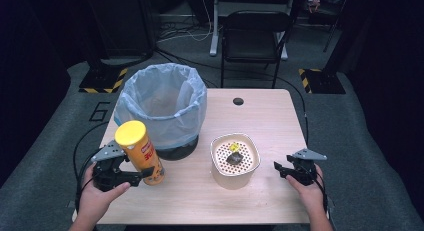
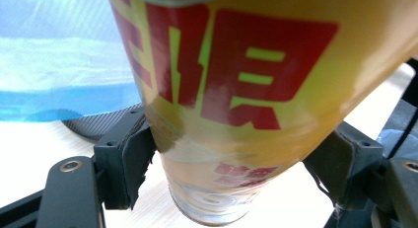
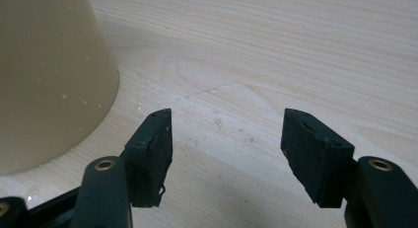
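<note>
L claw (image 1: 145,175) clamped on tilted chip can (image 1: 140,152), lifted; R claw (image 1: 280,168) apart, low over table (image 1: 260,201).

Red "眼"-like character on yellow can (image 2: 256,75)

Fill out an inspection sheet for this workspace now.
Surface: wooden table, bare in front.
Job's things: yellow-lidded can, tilted and lifted, beside the lined bin.
Clutter: cream strainer tub with scraps inside.
Grippers: left gripper shut on the can's lower part; right gripper open, holding nothing, right of the tub.
Cables: black leads trail off the table's left; more on the floor behind.
Surroundings: black chair, grey floor mat, striped stand bases.
</note>
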{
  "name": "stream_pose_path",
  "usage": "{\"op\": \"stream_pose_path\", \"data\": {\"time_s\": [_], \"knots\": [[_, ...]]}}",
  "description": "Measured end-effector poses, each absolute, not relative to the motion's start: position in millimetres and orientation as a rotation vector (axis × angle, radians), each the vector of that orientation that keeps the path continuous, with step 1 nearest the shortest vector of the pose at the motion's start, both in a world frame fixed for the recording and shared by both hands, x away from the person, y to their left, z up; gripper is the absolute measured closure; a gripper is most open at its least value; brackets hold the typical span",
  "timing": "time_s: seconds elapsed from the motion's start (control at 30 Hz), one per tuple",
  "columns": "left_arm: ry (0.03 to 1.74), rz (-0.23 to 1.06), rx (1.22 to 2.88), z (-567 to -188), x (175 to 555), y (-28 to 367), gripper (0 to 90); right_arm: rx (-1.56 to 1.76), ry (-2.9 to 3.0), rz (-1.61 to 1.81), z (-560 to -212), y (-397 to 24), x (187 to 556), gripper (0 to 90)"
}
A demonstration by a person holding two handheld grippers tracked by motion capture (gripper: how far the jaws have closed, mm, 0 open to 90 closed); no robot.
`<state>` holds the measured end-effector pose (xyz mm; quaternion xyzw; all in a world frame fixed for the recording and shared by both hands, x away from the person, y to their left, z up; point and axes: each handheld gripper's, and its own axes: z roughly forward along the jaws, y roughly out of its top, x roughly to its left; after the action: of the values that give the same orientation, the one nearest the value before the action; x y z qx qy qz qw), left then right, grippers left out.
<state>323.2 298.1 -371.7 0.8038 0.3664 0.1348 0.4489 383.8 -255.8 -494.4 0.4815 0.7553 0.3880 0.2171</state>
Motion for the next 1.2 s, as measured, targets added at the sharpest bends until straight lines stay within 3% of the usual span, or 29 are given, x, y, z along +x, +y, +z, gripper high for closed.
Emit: {"op": "stream_pose_path", "data": {"time_s": [0.53,1.2], "knots": [[0.846,0.290,2.026,-297.0,313.3,278.7,23.9,1.343,2.105,1.050,-499.2,-257.8,384.5,36.6],[0.825,0.293,2.023,-193.3,350.1,256.7,23.9,1.340,2.120,1.019,-502.7,-258.1,385.2,36.5]]}}
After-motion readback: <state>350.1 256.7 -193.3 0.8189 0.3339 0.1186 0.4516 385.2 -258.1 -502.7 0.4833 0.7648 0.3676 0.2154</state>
